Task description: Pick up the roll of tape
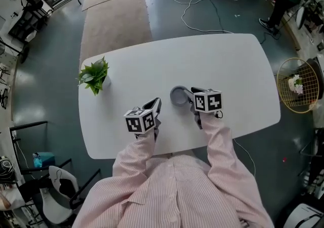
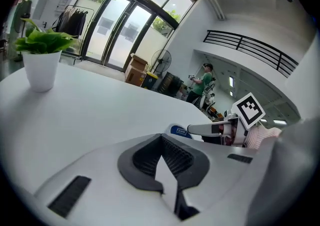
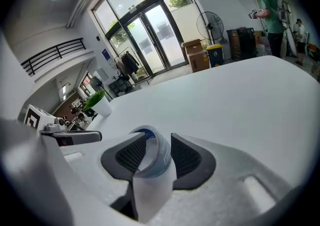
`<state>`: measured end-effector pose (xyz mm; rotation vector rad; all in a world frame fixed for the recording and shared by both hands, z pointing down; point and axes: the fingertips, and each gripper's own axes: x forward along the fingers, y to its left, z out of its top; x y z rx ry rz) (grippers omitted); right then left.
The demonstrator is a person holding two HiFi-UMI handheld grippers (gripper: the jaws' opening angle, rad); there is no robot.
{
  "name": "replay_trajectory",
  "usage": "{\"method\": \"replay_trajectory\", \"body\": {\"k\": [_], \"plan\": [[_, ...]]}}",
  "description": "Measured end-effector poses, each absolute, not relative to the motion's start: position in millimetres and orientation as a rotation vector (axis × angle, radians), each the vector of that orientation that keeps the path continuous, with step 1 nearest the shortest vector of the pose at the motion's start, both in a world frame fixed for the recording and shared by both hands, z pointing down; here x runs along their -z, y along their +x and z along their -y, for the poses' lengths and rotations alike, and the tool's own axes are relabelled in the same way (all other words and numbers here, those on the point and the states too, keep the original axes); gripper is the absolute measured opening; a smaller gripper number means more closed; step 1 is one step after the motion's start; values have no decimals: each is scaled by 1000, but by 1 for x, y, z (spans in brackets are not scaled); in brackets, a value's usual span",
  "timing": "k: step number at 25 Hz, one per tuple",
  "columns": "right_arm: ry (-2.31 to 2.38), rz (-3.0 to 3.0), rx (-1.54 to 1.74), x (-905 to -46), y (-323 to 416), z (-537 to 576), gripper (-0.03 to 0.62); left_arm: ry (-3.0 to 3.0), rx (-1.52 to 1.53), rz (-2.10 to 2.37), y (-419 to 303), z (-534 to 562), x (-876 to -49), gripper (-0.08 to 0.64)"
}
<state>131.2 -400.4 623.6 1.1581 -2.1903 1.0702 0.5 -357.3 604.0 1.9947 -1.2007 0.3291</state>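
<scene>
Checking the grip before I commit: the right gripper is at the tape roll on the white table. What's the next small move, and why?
Probably a short, straight lift with the right gripper. Its jaws look closed across the wall of the roll of tape, which seems to lie flat on the table. The left gripper is shut, empty and clear of it.
</scene>
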Motion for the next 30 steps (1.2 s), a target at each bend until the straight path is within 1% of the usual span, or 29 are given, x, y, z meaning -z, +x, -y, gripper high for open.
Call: {"method": "replay_trajectory", "body": {"k": [8,10,15,16,30], "plan": [[1106,2069,-1070,-652,120,405,150,1928,-385,1135,1,359,-633,2],[1105,2039,-1063,-655,119,407,132,1918,-393,1123,1,359,-637,2],[1103,1985,-1040,-663,116,411,120,1904,-406,1099,0,359,-647,2],[1106,1976,-1033,-663,117,411,103,1901,-407,1097,-1,359,-648,2],[1136,1975,-979,-661,115,407,83,1927,-414,1100,-9,360,-646,2]]}}
